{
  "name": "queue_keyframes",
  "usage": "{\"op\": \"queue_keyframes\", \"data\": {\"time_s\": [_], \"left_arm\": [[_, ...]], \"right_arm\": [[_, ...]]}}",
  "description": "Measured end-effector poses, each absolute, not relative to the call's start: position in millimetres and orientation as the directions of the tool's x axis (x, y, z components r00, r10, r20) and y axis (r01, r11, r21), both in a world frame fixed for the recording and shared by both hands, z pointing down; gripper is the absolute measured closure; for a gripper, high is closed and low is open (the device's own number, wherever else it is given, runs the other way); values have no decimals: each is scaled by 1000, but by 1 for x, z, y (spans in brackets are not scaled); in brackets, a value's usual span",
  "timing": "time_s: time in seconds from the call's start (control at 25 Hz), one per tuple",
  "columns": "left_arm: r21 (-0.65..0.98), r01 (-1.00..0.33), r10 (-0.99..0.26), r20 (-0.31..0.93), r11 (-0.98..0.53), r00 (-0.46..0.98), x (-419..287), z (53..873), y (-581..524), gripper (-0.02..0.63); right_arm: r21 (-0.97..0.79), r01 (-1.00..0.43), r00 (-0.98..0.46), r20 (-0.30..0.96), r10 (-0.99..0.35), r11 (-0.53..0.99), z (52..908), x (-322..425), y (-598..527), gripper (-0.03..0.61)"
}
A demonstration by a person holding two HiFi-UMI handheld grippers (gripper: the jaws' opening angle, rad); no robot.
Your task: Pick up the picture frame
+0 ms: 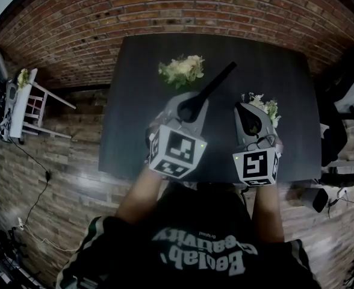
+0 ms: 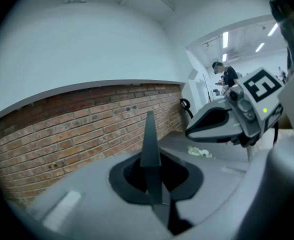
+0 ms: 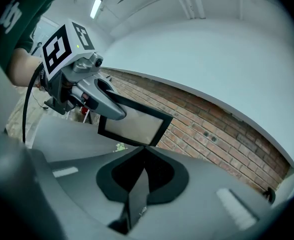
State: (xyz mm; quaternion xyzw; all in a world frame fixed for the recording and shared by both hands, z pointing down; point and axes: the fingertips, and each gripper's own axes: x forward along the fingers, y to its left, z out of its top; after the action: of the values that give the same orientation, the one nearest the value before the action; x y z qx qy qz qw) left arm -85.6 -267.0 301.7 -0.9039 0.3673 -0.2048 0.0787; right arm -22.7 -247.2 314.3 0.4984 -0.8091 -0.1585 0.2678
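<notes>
Left gripper [image 1: 194,109]: clamps the picture frame [image 1: 217,85] near one corner, jaws tight on the thin black border. Holds it in the air over the black table [image 1: 135,107], clear of the surface.

Head view: gives the frame edge-on only, a dark sliver slanting up and away from the jaws. Left gripper view: much the same, a narrow dark blade standing up between the jaws against the brick wall [image 2: 77,129]. Right gripper view: alone shows the face, a pale pane inside a black border, tilted, with the table beneath it.

Right gripper [image 1: 252,124]: jaws together, nothing between them. Sits beside the left one, apart from the frame in the head view; seen side-on in the left gripper view.

Head view only: two bunches of pale flowers on the table, one [image 1: 182,70] beyond the frame, the other [image 1: 266,108] just past the right gripper; a white rack [image 1: 26,107] on the wooden floor [image 1: 62,179] at left.

Left gripper view only: a person [image 2: 227,74] far off in a brightly lit room past the wall's end.
</notes>
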Motion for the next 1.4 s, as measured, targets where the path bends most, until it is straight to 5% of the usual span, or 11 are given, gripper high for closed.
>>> {"op": "queue_keyframes", "data": {"time_s": [1.4], "left_arm": [[-312, -706, -771, 296, -635, 563, 5, 301, -134, 594]], "right_arm": [[519, -695, -437, 245, -865, 498, 319, 85, -122, 572]]}}
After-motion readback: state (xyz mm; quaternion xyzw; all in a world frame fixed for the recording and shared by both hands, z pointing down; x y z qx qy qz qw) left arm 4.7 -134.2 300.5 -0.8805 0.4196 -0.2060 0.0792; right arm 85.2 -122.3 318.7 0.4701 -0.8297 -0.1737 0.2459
